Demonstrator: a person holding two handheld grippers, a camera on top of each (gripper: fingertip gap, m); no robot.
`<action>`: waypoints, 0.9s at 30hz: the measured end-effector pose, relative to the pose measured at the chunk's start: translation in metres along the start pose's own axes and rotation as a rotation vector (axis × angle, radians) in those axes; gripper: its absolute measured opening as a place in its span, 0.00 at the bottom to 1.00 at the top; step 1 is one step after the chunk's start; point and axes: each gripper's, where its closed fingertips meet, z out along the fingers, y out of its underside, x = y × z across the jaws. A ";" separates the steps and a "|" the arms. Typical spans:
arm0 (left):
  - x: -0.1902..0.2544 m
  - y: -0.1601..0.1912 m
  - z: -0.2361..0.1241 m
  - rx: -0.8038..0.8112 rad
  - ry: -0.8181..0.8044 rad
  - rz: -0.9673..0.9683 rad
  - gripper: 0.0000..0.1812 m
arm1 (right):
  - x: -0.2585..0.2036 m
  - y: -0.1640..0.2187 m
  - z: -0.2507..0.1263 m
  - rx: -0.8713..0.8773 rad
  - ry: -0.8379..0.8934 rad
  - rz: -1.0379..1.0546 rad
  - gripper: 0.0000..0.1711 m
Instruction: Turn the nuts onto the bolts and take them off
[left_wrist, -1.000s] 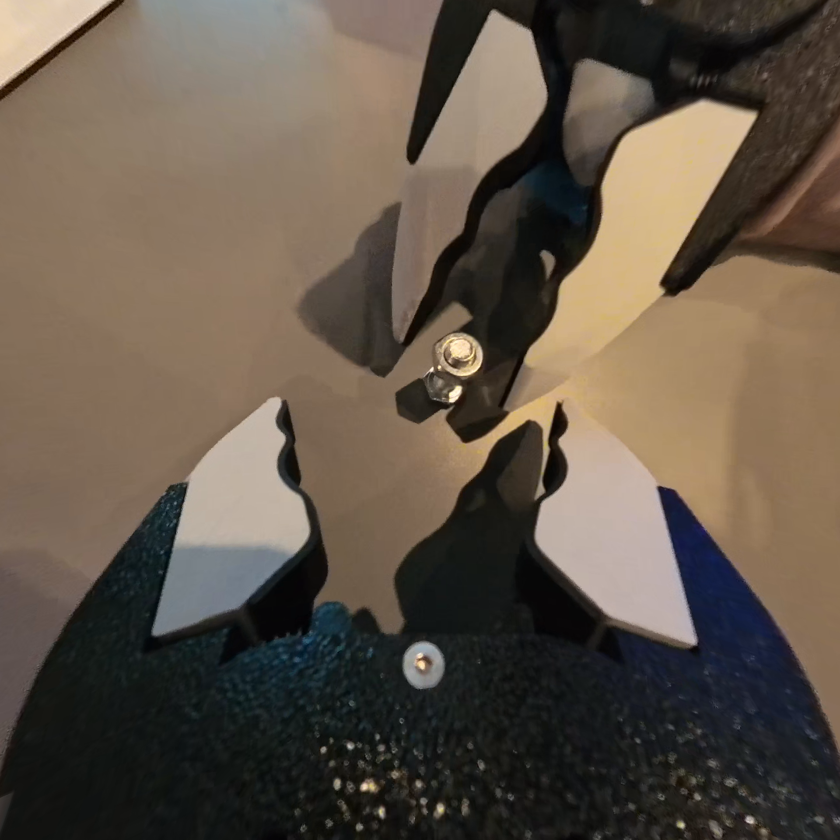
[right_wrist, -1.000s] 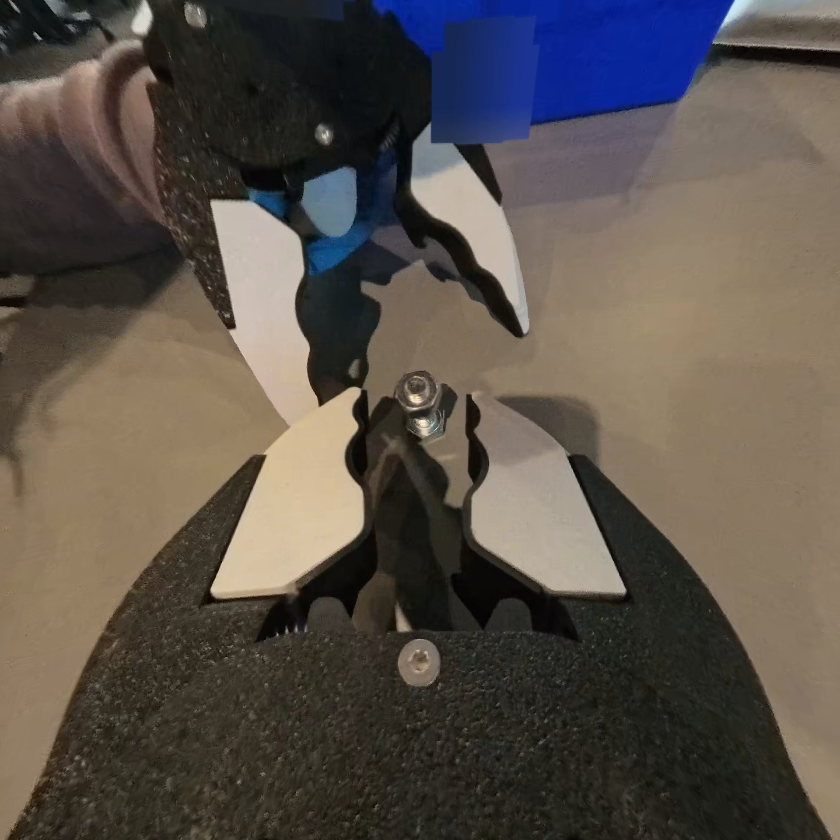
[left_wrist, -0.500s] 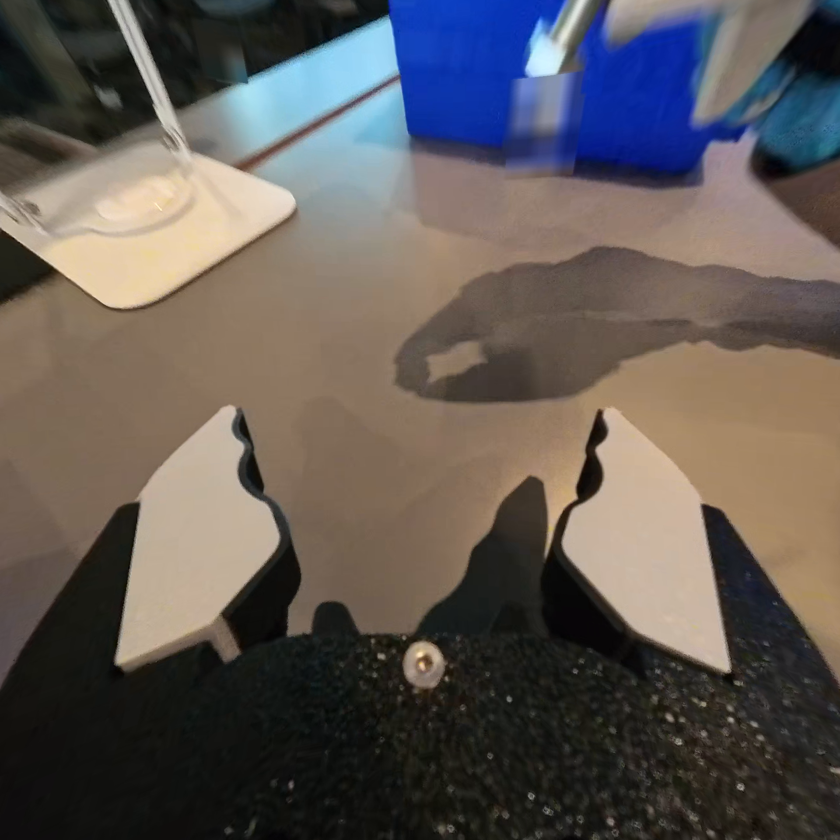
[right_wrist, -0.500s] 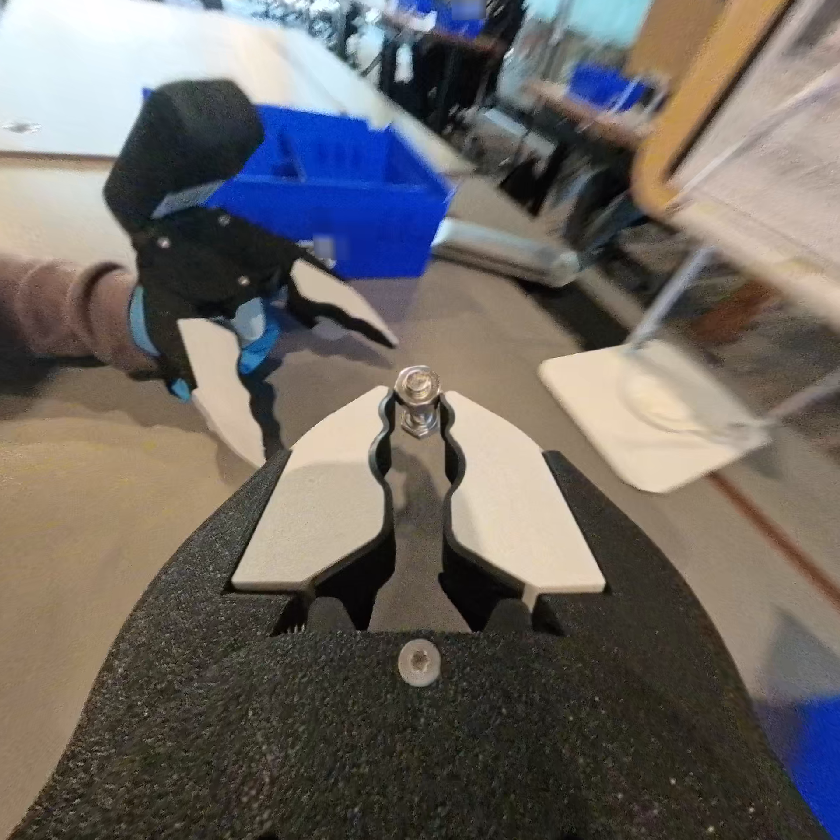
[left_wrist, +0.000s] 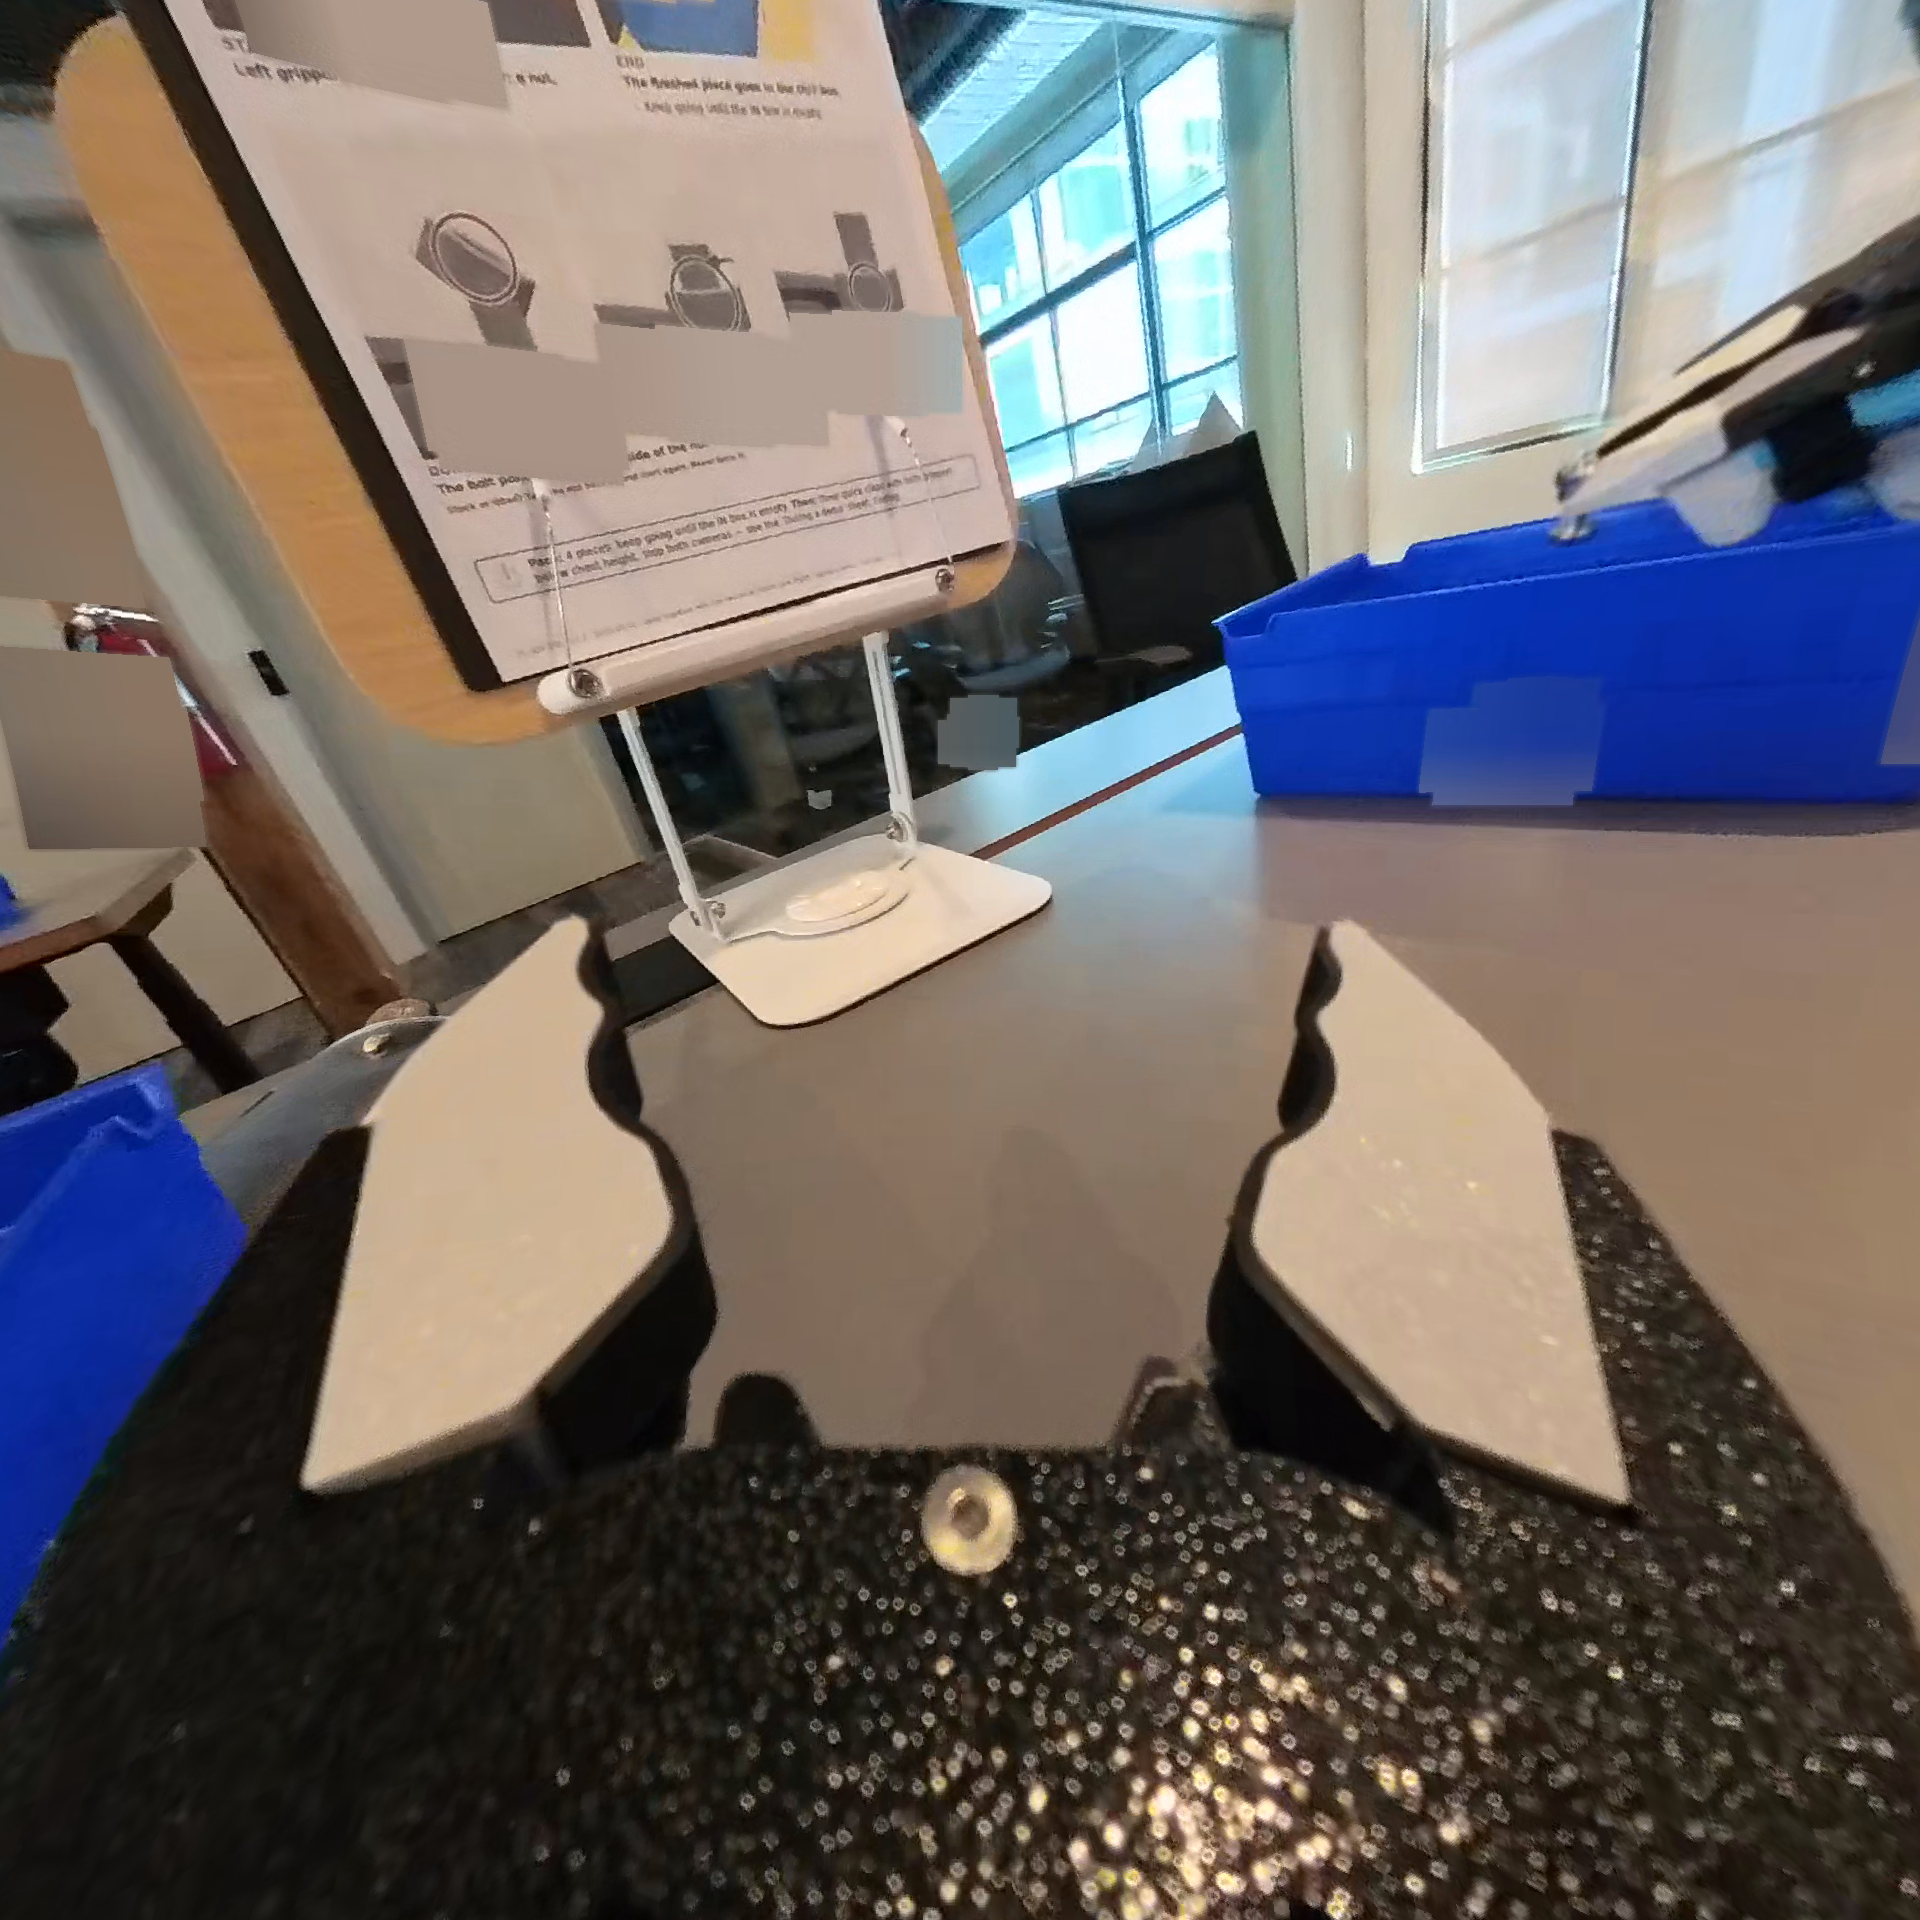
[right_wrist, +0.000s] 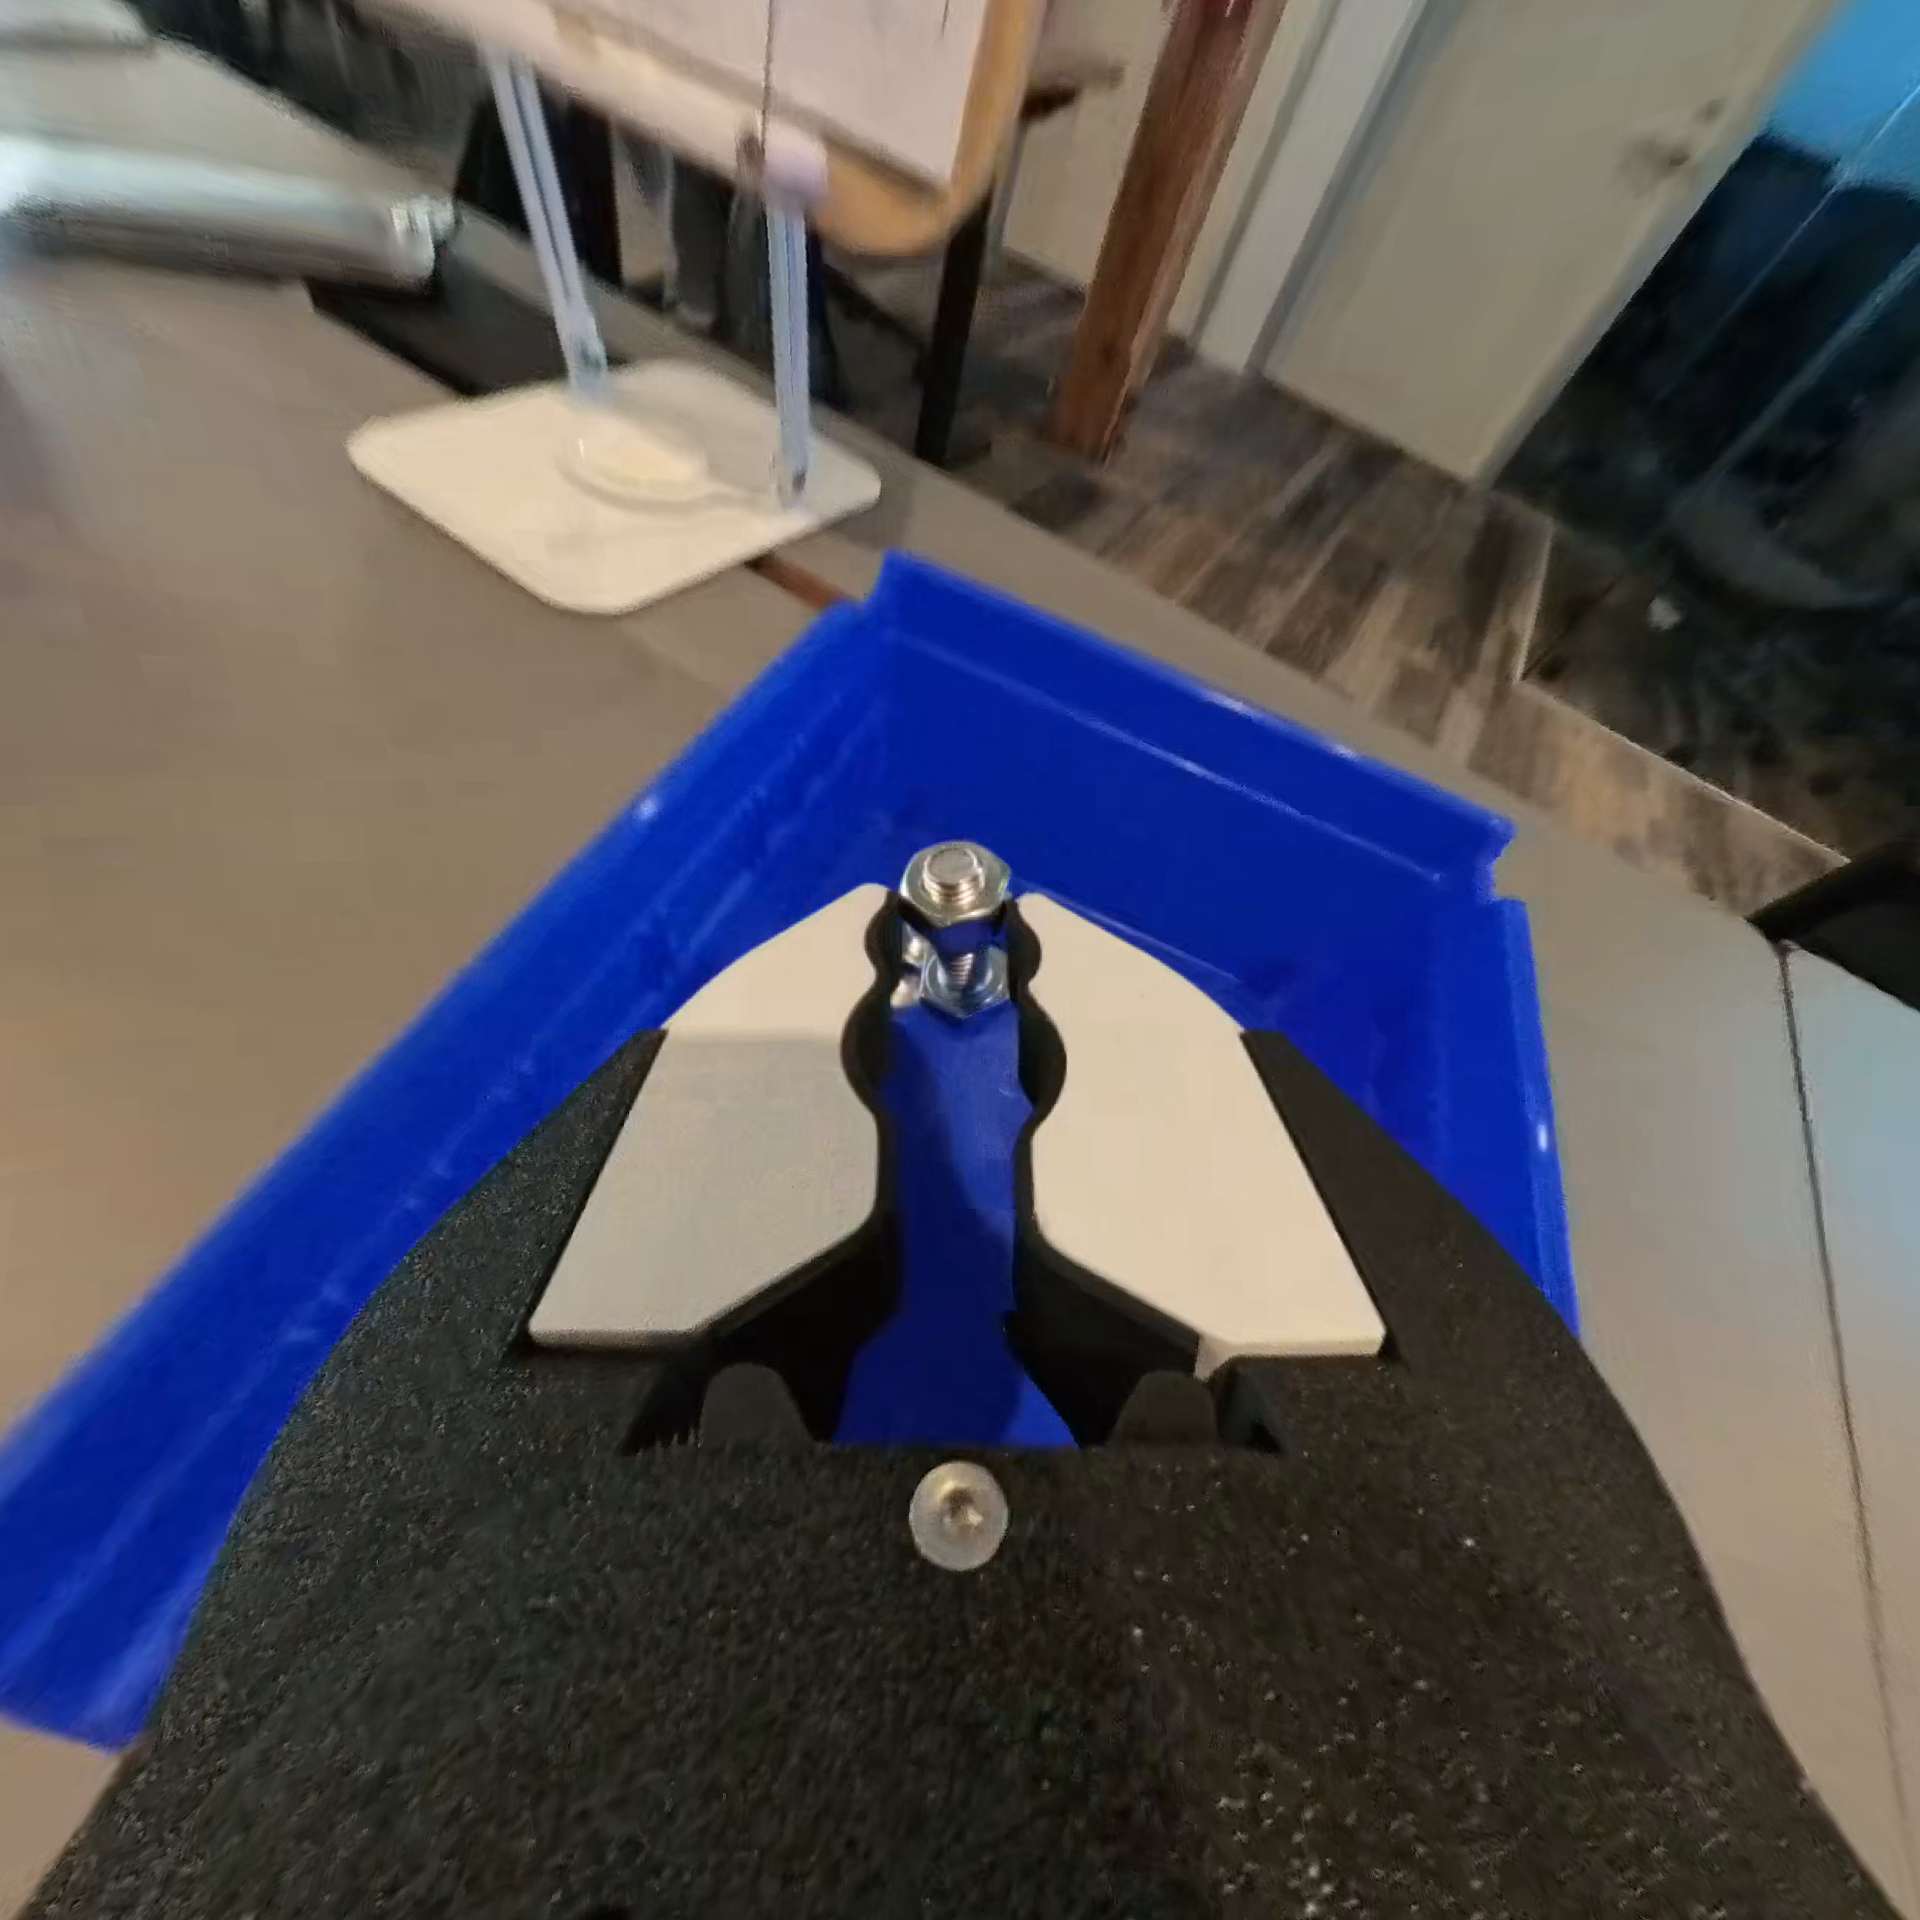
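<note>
My right gripper (right_wrist: 956, 940) is shut on a silver bolt with a nut on it (right_wrist: 954, 902), pinched between the fingertips. It holds the bolt above the inside of a blue bin (right_wrist: 1143, 790). In the left wrist view my left gripper (left_wrist: 956, 997) is open and empty, low over the grey table (left_wrist: 1558, 935). The right gripper (left_wrist: 1745, 436) also shows far right in that view, above the blue bin (left_wrist: 1558, 665), with the bolt tip (left_wrist: 1571, 525) just visible.
A white stand (left_wrist: 873, 925) carries an instruction sheet on a wooden board (left_wrist: 582, 312) at the table's back edge; its base also shows in the right wrist view (right_wrist: 613, 488). Another blue bin (left_wrist: 83, 1278) sits at the left. A metal case (right_wrist: 208, 218) lies far left. About 40 centimeters separates my left fingertips from my right.
My right gripper closed on the bolt with nut, lifted it off the table and carried it over the blue bin. My left gripper pulled back, stayed open and tilted up.
</note>
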 end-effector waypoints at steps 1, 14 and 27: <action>0.000 0.001 0.001 -0.004 -0.004 0.007 0.67 | 0.002 0.009 0.008 -0.025 -0.016 -0.035 0.11; 0.000 0.006 0.011 -0.030 -0.013 0.078 0.62 | -0.006 0.065 0.064 -0.221 -0.168 -0.146 0.11; 0.005 0.011 0.014 -0.054 0.015 0.072 0.61 | -0.007 0.081 0.075 -0.263 -0.159 -0.106 0.11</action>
